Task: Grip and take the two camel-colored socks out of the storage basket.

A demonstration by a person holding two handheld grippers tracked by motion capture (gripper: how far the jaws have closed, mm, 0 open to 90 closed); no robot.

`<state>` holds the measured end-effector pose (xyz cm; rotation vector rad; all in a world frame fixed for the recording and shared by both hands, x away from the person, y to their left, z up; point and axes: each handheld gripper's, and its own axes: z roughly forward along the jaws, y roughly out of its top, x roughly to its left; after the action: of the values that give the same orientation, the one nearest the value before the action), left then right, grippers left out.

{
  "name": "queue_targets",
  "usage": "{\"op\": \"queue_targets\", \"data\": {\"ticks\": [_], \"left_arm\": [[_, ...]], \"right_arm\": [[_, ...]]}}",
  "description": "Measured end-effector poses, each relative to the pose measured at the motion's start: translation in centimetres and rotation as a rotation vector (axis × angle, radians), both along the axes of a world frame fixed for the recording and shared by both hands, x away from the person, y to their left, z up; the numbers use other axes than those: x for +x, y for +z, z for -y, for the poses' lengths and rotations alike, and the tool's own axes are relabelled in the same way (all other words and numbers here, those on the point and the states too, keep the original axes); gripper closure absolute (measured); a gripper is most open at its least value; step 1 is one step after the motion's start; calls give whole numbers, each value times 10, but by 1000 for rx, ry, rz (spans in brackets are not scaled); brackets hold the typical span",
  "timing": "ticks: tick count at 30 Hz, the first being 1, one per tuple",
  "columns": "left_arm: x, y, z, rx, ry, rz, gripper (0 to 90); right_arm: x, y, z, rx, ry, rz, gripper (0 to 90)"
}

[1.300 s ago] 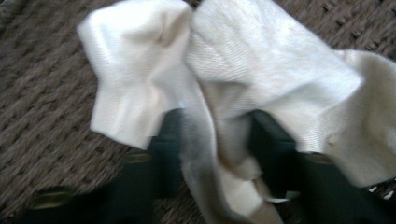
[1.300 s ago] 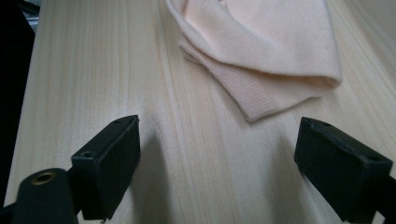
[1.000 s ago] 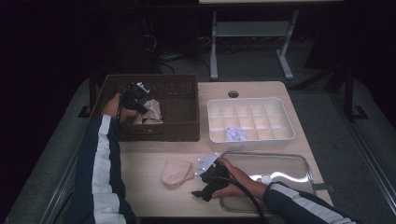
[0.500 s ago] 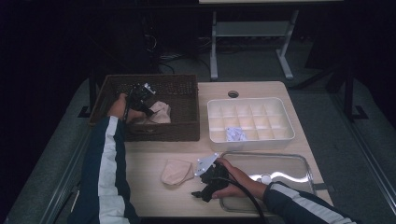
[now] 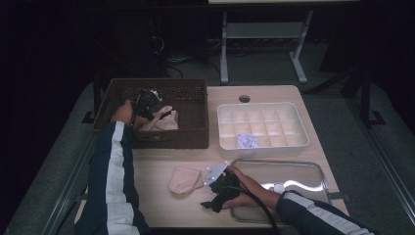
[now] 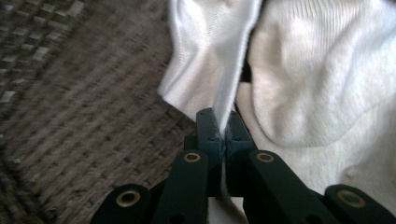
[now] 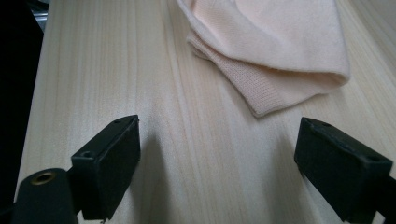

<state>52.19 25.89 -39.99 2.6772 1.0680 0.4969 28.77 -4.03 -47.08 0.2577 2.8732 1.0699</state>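
In the basket [image 5: 193,105], the left tongs [image 6: 223,133] have just closed, pinching a soft, light sock [image 6: 299,84] probably by its thin folded edge, while the right tongs [image 7: 233,158] rest spread on the worktop [image 7: 93,70].

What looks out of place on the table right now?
Little does. One white crumpled item sits alone in the divider tray, too small to identify. A folded peach sock lies loose on the table ahead of the open right gripper. The left gripper pinches white cloth inside the wicker basket.

One basket [image 5: 195,132], one divided tray [image 5: 298,129], one lid [image 5: 303,171], one peach sock [image 5: 185,179] on the table.
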Motion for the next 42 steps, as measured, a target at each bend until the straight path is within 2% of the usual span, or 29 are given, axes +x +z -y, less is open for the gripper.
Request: {"op": "queue_targets", "data": {"ticks": [3, 5, 6, 9, 10, 13, 15, 17, 18, 20, 23, 24, 28, 29, 30, 31, 32, 33, 34, 35, 36, 37, 38, 40, 41, 42], "left_arm": [[-5, 11, -3, -48, 20, 74, 885], [-7, 15, -4, -56, 19, 88, 885], [-11, 21, -4, -88, 20, 121, 885], [-15, 27, -2, -103, 12, 142, 885], [-20, 35, 1, -138, 7, 176, 885], [-24, 41, 4, -152, -3, 192, 885], [-33, 51, 8, -185, -17, 233, 886], [-37, 55, 9, -193, -23, 242, 886], [-45, 62, 12, -206, -32, 267, 885], [-49, 66, 13, -218, -39, 278, 886], [-62, 76, 15, -254, -52, 303, 886], [-71, 83, 15, -290, -59, 328, 886], [-90, 93, 13, -328, -80, 355, 886], [-90, 93, 13, -328, -80, 355, 886], [-99, 96, 12, -339, -88, 367, 886], [-99, 96, 12, -339, -88, 367, 886], [-108, 97, 10, -357, -94, 376, 886], [-108, 97, 10, -357, -94, 376, 886], [-119, 98, 9, -366, -106, 385, 886], [-119, 98, 9, -366, -106, 385, 886], [-130, 99, 9, -376, -122, 390, 886], [-130, 99, 9, -376, -122, 390, 886], [-140, 98, 9, -386, -137, 393, 886], [-151, 95, 10, -384, -156, 391, 886], [-156, 93, 10, -384, -163, 389, 886], [-161, 91, 10, -388, -172, 390, 886]], "right_arm": [[0, 0, 0, -1, 1, 3, 135], [0, 0, 0, -2, 1, 3, 135], [0, 0, 0, -3, -1, 3, 135], [0, 0, 0, 2, -3, 1, 135], [0, 0, 0, 1, -2, 2, 135], [1, 0, 2, 0, -1, 4, 135], [2, 1, 2, -4, -7, 3, 135], [3, 1, 3, -5, -7, 5, 137], [3, 2, 3, -9, -12, 2, 171], [3, 3, 2, -7, -14, -6, 179], [4, 5, 2, -1, -3, 17, 189], [5, 7, 2, 6, -3, 31, 189], [7, 10, 2, 13, -30, 32, 193], [7, 10, 2, 13, -30, 32, 193], [9, 12, 3, 18, -32, 28, 197], [9, 12, 3, 18, -32, 28, 197], [11, 15, 3, 28, -37, 30, 214], [11, 15, 3, 28, -37, 30, 214], [14, 19, 5, 47, -44, 40, 232], [14, 19, 5, 47, -44, 40, 232], [17, 22, 7, 63, -58, 25, 299], [19, 23, 9, 74, -66, 22, 319], [20, 23, 10, 75, -69, 22, 339], [20, 25, 10, 86, -96, -7, 397], [23, 25, 11, 93, -89, 0, 420], [24, 26, 12, 96, -97, -12, 450]]}}
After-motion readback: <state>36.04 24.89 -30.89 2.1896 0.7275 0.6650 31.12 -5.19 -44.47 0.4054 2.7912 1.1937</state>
